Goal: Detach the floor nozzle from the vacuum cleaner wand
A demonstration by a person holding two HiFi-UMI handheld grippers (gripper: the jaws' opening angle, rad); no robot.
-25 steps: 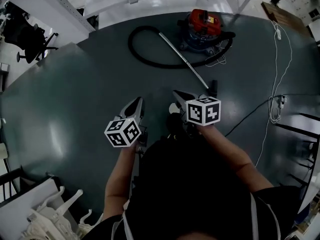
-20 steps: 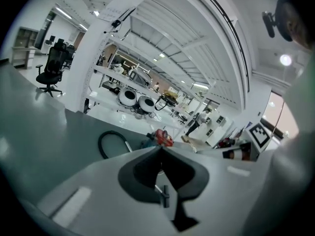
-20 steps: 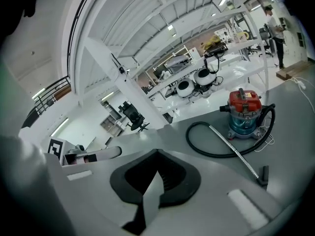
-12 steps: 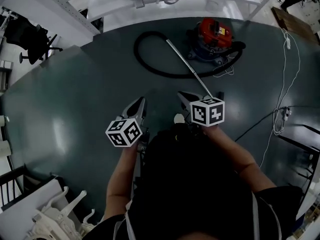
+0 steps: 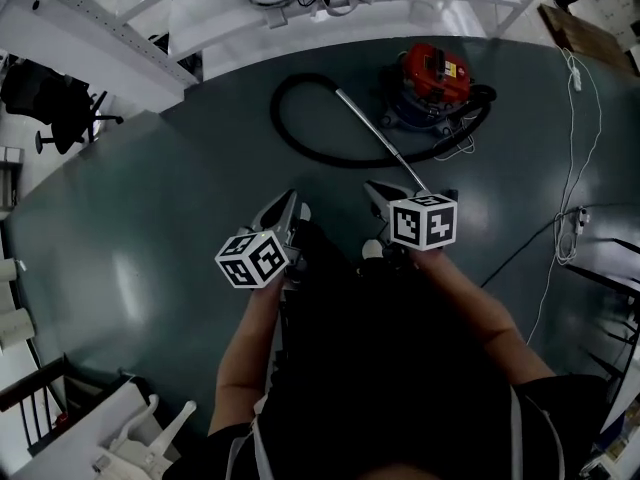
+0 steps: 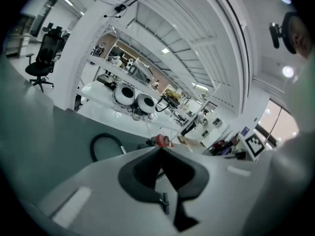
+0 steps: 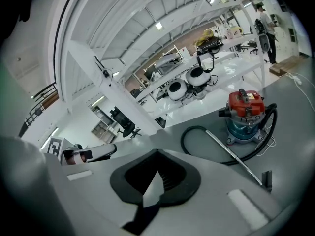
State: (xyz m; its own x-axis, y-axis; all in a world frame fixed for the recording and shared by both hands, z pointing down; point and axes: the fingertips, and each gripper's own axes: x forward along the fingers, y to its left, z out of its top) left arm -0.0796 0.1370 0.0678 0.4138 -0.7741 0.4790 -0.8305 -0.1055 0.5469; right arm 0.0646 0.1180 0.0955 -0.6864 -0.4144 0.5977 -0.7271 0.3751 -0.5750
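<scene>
No words or numbers can be read. The vacuum cleaner (image 5: 437,80) has a yellow label (image 5: 451,68) on its red top, too small to read. The left marker cube (image 5: 250,259) and the right marker cube (image 5: 424,222) show only black-and-white square patterns.

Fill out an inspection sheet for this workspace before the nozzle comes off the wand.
Surface: dark grey floor, glossy.
Job's things: red-topped vacuum cleaner; black hose looped on the floor; metal wand lying flat, with the floor nozzle at its near end, apparently attached.
Clutter: white plastic parts at the lower left of the head view.
Grippers: left gripper and right gripper both shut and empty, neither touching the nozzle.
Cables: white cable and black cable lie on the floor at the right.
Surroundings: white benches beyond the vacuum; office chair at the left.
</scene>
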